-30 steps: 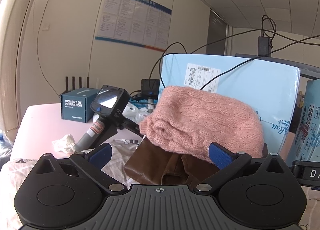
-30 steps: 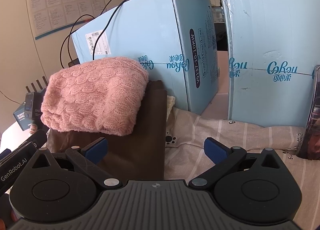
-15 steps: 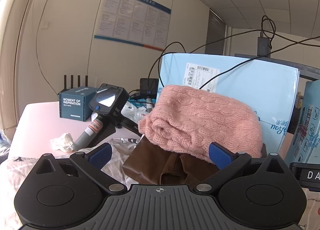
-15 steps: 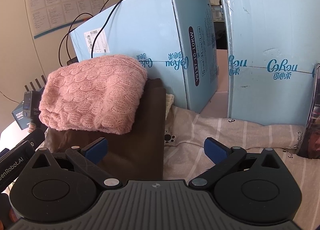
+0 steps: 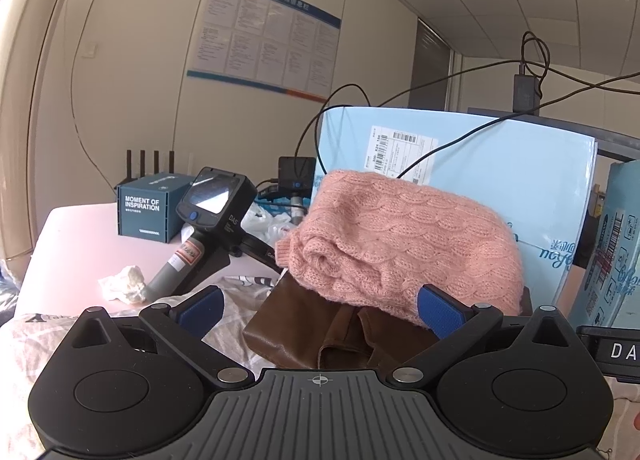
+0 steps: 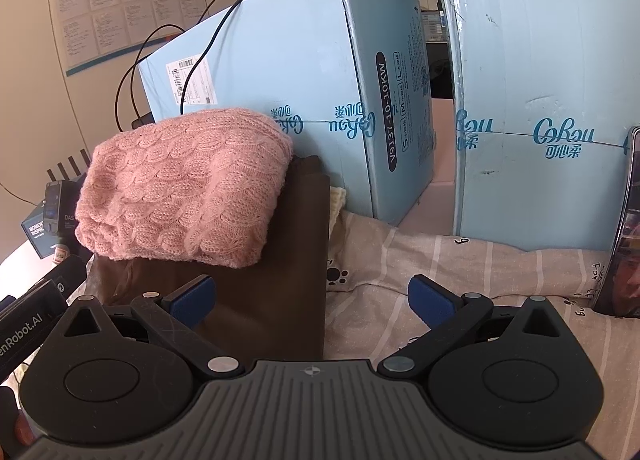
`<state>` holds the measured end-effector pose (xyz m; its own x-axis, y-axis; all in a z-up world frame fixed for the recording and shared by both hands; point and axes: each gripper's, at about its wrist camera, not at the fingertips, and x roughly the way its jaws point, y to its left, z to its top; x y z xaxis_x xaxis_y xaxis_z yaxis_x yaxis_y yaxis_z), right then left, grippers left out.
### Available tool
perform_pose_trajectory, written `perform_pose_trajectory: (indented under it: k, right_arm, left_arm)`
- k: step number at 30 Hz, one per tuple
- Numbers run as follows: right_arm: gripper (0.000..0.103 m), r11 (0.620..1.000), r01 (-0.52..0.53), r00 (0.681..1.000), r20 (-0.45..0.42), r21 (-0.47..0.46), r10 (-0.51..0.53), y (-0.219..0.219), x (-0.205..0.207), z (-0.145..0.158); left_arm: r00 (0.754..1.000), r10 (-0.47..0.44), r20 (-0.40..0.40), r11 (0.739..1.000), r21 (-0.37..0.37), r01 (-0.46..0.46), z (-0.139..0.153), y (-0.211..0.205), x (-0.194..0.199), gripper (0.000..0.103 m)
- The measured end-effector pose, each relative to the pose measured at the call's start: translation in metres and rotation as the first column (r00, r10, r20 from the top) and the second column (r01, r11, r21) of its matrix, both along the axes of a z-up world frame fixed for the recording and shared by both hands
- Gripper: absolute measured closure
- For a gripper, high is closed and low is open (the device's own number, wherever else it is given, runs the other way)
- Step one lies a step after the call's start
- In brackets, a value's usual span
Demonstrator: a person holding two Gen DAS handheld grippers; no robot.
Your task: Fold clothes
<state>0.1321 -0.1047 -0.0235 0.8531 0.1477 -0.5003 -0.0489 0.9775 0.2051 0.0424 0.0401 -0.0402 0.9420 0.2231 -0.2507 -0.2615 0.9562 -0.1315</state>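
Observation:
A folded pink cable-knit sweater (image 5: 400,240) (image 6: 188,195) lies on top of a folded brown garment (image 5: 320,332) (image 6: 264,288), stacked on a striped sheet (image 6: 460,272). My left gripper (image 5: 320,310) is open, its blue pads either side of the stack's near edge, holding nothing. Beside the stack, my right gripper (image 6: 312,300) is open too; its left pad is over the brown garment and its right pad over the sheet. Part of the left gripper's body (image 6: 28,320) shows at the right wrist view's left edge.
Two tall light-blue cartons (image 6: 288,99) (image 6: 540,107) stand behind the stack, with cables over them. A handheld device with a screen (image 5: 208,232), a dark blue box (image 5: 148,211) and a crumpled tissue (image 5: 124,284) lie on the pink tabletop (image 5: 68,252). A phone (image 6: 628,227) leans at the right.
Both grippers have drifted slightly back from the stack and stay open. The clothes have not moved.

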Motion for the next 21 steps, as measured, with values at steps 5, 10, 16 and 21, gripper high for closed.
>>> perform_pose_trajectory:
  k: [5,10,16,21]
  right_arm:
    - [0.0,1.0,0.0,1.0,0.0,0.0,0.0,0.0003,0.0002,0.0002]
    - [0.0,1.0,-0.002,1.0,0.002,0.0,0.002,-0.0001,-0.0002,0.0005]
    - [0.0,1.0,-0.003,1.0,0.01,-0.005,0.003,0.0006,-0.0014,0.0015]
    - [0.0,1.0,-0.002,1.0,0.012,-0.006,0.002,0.0006,-0.0012,0.0014]
  left_arm:
    - [1.0,0.0,0.0,1.0,0.0,0.0,0.0003,-0.0004,-0.0002,0.0]
    - [1.0,0.002,0.001,1.0,0.001,-0.002,0.0,0.0,-0.0006,0.0]
    - [1.0,0.002,-0.001,1.0,0.002,-0.002,-0.0003,0.0003,-0.0003,0.0]
    - [1.0,0.006,0.0,1.0,0.002,-0.006,-0.0004,0.0006,-0.0004,0.0]
